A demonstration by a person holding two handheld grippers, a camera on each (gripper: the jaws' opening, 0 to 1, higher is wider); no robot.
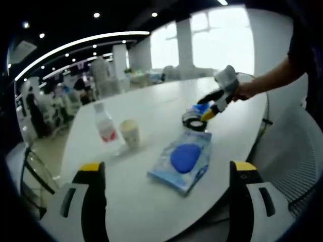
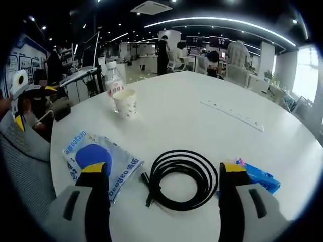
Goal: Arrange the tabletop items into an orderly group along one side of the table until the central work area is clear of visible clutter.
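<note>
Because the coiled black cable (image 2: 180,179) lies mid-table and needs moving aside, the right gripper (image 2: 157,189) is poised over it, jaws spread and empty; the left gripper (image 1: 166,189) is likewise held agape, probably idle, before the blue packet (image 1: 181,160).

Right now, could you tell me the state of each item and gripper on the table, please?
water bottle: upright, capped
paper cup: upright, open top
black cable: coiled, flat
blue-and-white packet: lying flat
blue pack: lying flat
left gripper: open
right gripper: open, over the cable
</note>
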